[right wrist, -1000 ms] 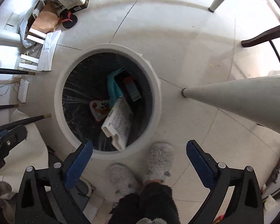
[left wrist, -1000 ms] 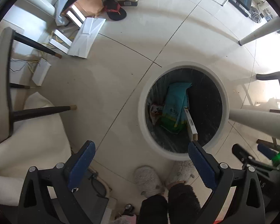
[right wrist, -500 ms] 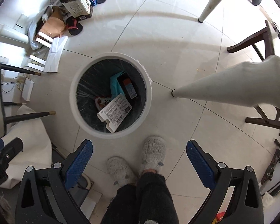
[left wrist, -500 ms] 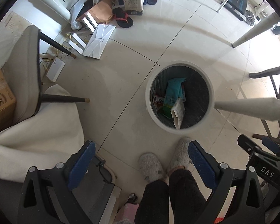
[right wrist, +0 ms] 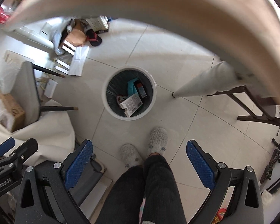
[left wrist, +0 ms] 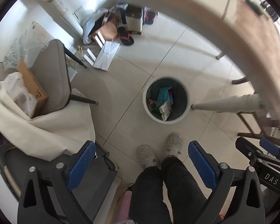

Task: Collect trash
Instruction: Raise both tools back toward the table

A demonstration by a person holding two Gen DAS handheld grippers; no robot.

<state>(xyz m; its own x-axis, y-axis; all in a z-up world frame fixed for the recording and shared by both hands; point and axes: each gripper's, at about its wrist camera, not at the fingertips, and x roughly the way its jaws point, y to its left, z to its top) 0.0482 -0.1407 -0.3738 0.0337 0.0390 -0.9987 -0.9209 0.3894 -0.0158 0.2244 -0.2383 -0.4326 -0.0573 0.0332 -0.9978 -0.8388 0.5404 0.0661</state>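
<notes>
- Left hand-held gripper [left wrist: 140, 165]: jaws wide apart, nothing between the blue pads.
- Right hand-held gripper [right wrist: 139, 163]: jaws likewise spread and empty.
- The trash bin [right wrist: 153, 100] stands on the tiled floor well below both, at about 12 o'clock in the right wrist view and nearer 1 o'clock in the left wrist view; it sits just beyond the person's slippers [right wrist: 156, 140].
- Trash already lies inside: a white printed packet [right wrist: 131, 105], a teal bag [right wrist: 131, 86] and a dark box [right wrist: 141, 90].
- A table edge [right wrist: 158, 5] arcs blurred across the top of both views, at 12 o'clock and close to the cameras; its leg [right wrist: 205, 82] meets the floor just right of the bin.
- My reading: the next piece of trash probably sits on the table, not visible here, so neither gripper can be called nearer and no long axis judged.
</notes>
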